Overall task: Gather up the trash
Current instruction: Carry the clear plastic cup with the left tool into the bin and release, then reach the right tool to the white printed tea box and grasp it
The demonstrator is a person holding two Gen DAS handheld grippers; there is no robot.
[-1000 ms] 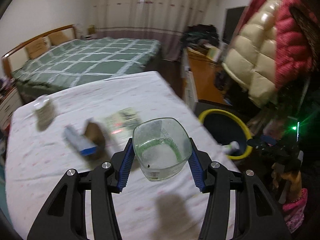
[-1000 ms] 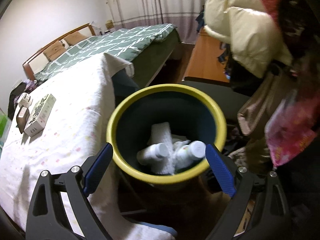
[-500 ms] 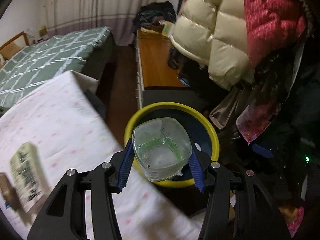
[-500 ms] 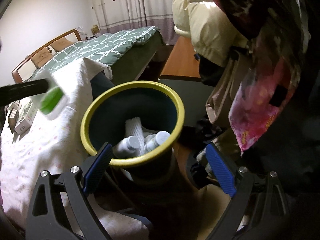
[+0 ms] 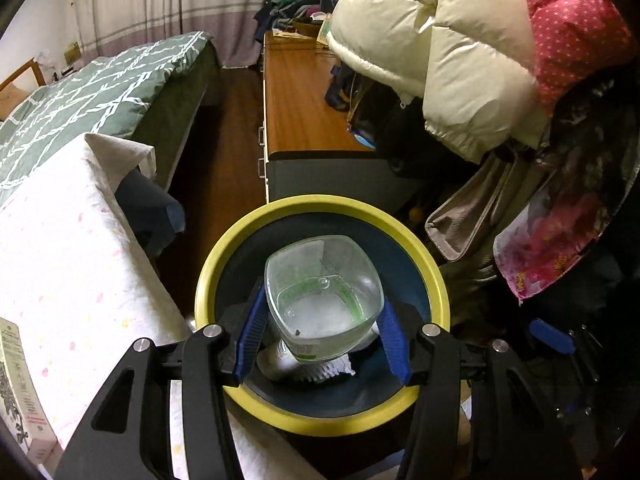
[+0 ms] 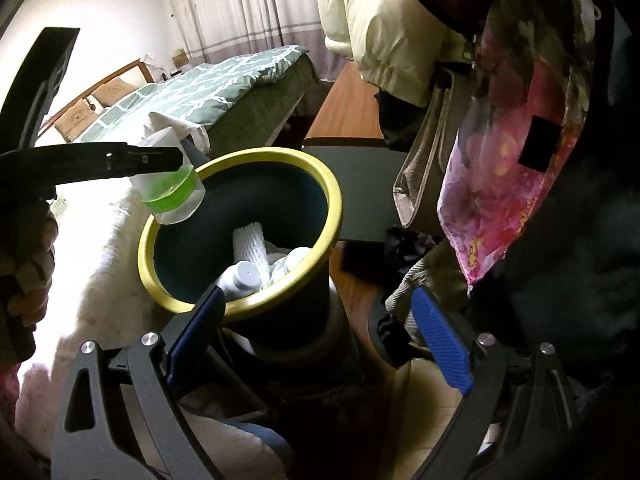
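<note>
My left gripper (image 5: 322,334) is shut on a clear plastic cup (image 5: 323,296) with a green band and holds it over the mouth of the dark bin with a yellow rim (image 5: 320,418). In the right wrist view the cup (image 6: 170,184) hangs at the bin's near-left rim (image 6: 248,304), held by the left gripper (image 6: 160,160). Inside the bin lie white bottles (image 6: 242,276) and a white foam sleeve (image 6: 248,246). My right gripper (image 6: 316,344) is open and empty, low beside the bin.
A table with a white dotted cloth (image 5: 60,264) is left of the bin, with a printed box (image 5: 20,392) on it. A wooden cabinet (image 5: 300,96), hanging coats (image 5: 452,40) and bags (image 6: 504,184) crowd the right. A green bed (image 5: 92,88) lies behind.
My left gripper carried the cup from above the table rightward to over the bin. The right gripper drew back and to the right of the bin, still open.
</note>
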